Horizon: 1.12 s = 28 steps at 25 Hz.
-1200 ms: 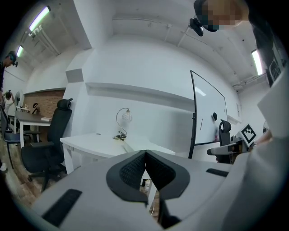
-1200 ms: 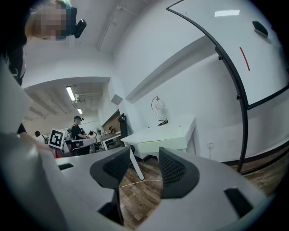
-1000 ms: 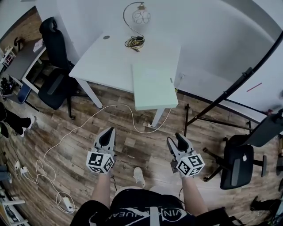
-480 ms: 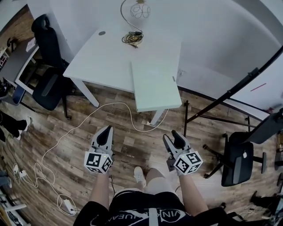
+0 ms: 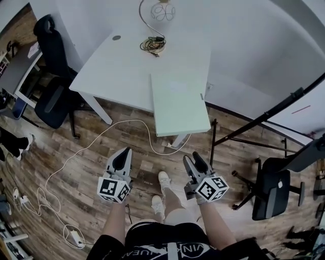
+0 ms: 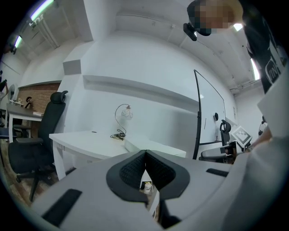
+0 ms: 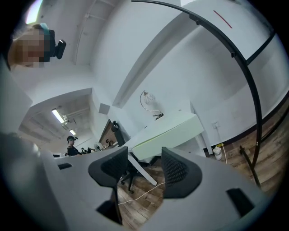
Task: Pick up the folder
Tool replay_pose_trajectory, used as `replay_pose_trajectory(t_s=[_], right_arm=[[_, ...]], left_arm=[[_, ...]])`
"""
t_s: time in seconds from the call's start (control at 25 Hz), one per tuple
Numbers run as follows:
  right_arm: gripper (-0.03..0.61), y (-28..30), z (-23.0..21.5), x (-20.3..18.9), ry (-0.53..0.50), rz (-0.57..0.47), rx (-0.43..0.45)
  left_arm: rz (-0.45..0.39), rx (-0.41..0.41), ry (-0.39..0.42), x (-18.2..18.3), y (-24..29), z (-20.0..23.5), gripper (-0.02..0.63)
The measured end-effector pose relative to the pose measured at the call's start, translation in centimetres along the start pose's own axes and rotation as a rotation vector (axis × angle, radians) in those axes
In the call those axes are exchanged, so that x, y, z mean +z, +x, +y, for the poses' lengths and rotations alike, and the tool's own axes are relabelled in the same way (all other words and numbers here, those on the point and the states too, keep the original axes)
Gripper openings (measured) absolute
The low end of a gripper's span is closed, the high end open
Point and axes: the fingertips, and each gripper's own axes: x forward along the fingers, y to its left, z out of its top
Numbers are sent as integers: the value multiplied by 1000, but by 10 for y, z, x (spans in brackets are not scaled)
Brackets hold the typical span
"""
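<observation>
The left hand-held gripper (image 5: 123, 154) is pressed shut, the right hand-held gripper (image 5: 192, 159) has just been spreading. Both are empty and well short of the pale green flat folder (image 5: 179, 101) overhanging the near edge of the white tabletop (image 5: 122, 66). It's probably light, thin and floppy-ish, so that overhang looks like the spot to pinch.

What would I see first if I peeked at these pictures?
A pale green folder pokes over the near edge of the white table, with a curly lamp at its far edge. Nearer, the left tongs are shut; the right tongs, empty, have just been opening.
</observation>
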Motion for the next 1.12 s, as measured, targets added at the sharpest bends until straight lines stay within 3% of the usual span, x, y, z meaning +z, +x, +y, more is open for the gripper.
replay_pose_trajectory(t_s=[0.52, 0.88, 1.0, 1.12], right_arm=[[271, 63, -27, -12, 159, 56, -27], [333, 101, -43, -14, 394, 11, -40], [344, 113, -41, -12, 490, -22, -8], [350, 129, -26, 4, 515, -75, 90]], left_arm=[[35, -2, -8, -16, 57, 8, 14], [62, -2, -14, -30, 82, 14, 14], [77, 0, -19, -37, 83, 15, 14], [89, 9, -32, -41, 83, 16, 14]])
